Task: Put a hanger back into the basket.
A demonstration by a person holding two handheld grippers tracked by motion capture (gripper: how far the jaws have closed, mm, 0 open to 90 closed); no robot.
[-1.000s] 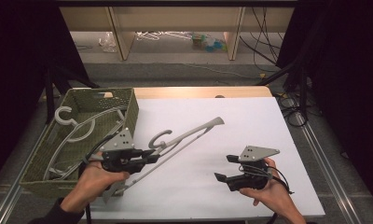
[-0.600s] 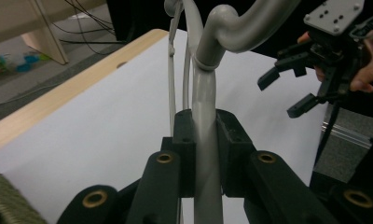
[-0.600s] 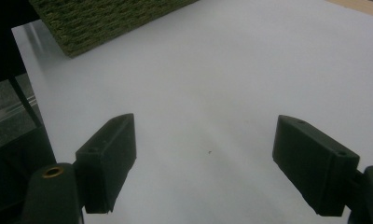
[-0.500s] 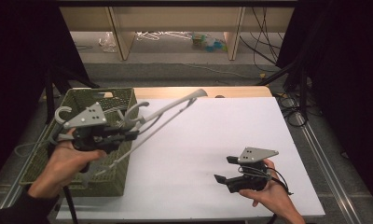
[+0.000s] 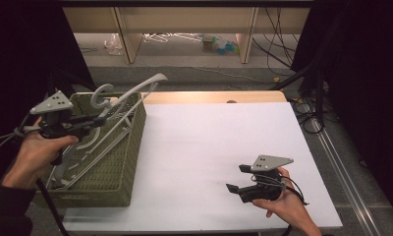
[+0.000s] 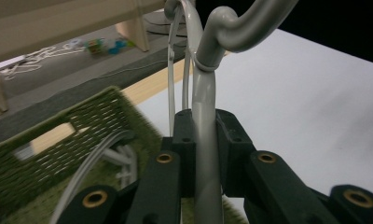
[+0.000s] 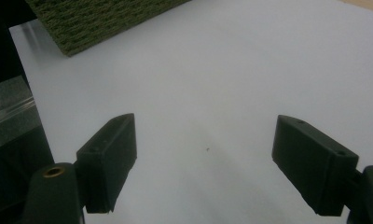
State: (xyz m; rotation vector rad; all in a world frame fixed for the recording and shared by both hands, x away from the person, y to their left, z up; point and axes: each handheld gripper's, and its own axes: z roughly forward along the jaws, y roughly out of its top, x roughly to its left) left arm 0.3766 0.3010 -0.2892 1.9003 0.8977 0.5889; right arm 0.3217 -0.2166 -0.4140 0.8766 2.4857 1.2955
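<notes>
A grey plastic hanger [image 5: 128, 96] is held over the green woven basket [image 5: 128, 162] at the table's left, its hook curling up and one arm pointing toward the back. My left gripper [image 5: 89, 122] is shut on the hanger's neck [image 6: 204, 140], the jaws pressed against both sides of it. More pale hangers [image 5: 94, 147] lie inside the basket. At the front right of the white table [image 5: 214, 142], my right gripper [image 5: 235, 179] rests low in a hand, open, with only bare tabletop between its fingers [image 7: 111, 158].
The basket's corner [image 7: 100, 21] shows far off in the right gripper view. Beyond the table's far wooden edge [image 5: 214, 97] lie a floor with shelf legs, cables and scattered small items. Dark drapes flank both sides.
My left gripper has carried the hanger from the table's middle leftward and up over the basket. The right gripper has stayed put, open.
</notes>
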